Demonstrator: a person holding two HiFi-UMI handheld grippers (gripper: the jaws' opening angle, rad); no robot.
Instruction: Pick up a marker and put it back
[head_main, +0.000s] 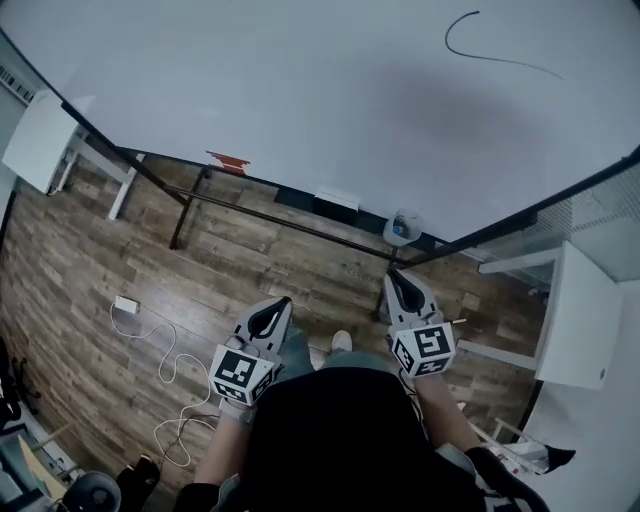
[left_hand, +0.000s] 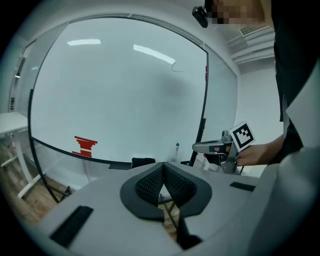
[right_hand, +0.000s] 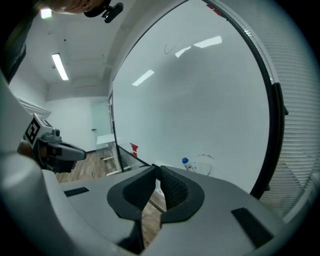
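Cool, even ceiling light on a bright whiteboard, seen through strongly curved lenses.

The whiteboard (head_main: 300, 90) takes most of the light, with a faint grey patch of shade right of centre in the head view and pale glare bars (left_hand: 150, 51) across its upper part in both gripper views. One strip light (right_hand: 60, 66) burns at the upper left of the right gripper view. The wood floor (head_main: 90, 300) is dimmer, darkest at the lower left. Straight edges bow into arcs and the gripper views' corners go black. The left gripper (left_hand: 163, 167) and right gripper (right_hand: 157, 169) look soft and slightly blurred along the bottom.
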